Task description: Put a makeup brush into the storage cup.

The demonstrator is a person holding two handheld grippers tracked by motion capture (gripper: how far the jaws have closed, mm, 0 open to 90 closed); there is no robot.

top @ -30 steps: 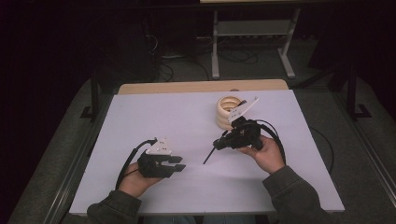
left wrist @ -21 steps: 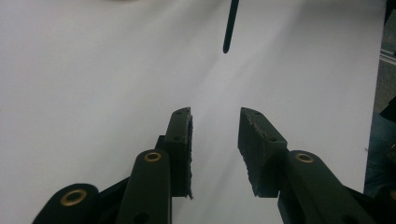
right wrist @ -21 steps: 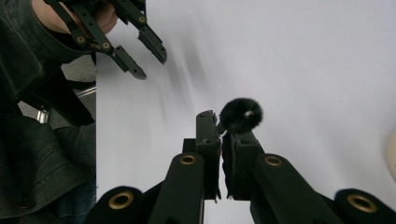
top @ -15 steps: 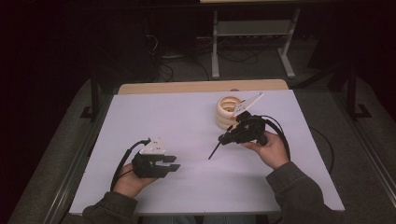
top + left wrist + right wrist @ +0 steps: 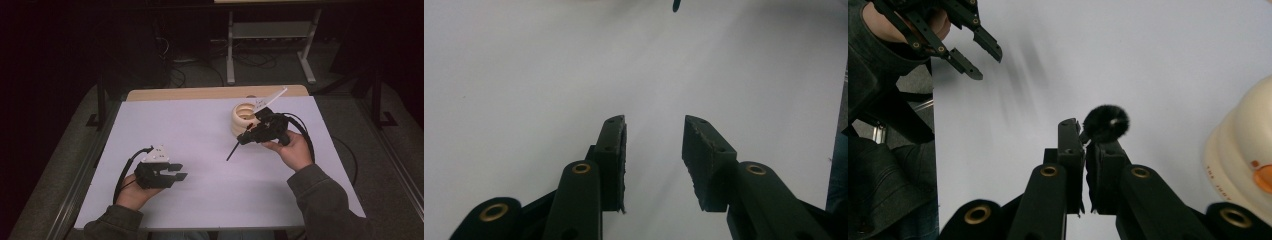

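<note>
On the white table [image 5: 200,125], the left gripper [image 5: 175,172] was seen empty, its jaws having just been opening. A thin black brush [image 5: 233,151] was clamped in the right gripper [image 5: 245,138], beside the cream ribbed holder [image 5: 242,117].

Small reddish print on the side of the cream holder [image 5: 1243,160], too blurred to read; no other legible text.

A: State the bench [image 5: 200,130] surface colour.
B: Plain white, no pattern; tan strip along the upper edge.
A: And the ribbed holder [image 5: 243,119]?
B: Cream. The thin stick [image 5: 233,150] is black, as are both claws.
</note>
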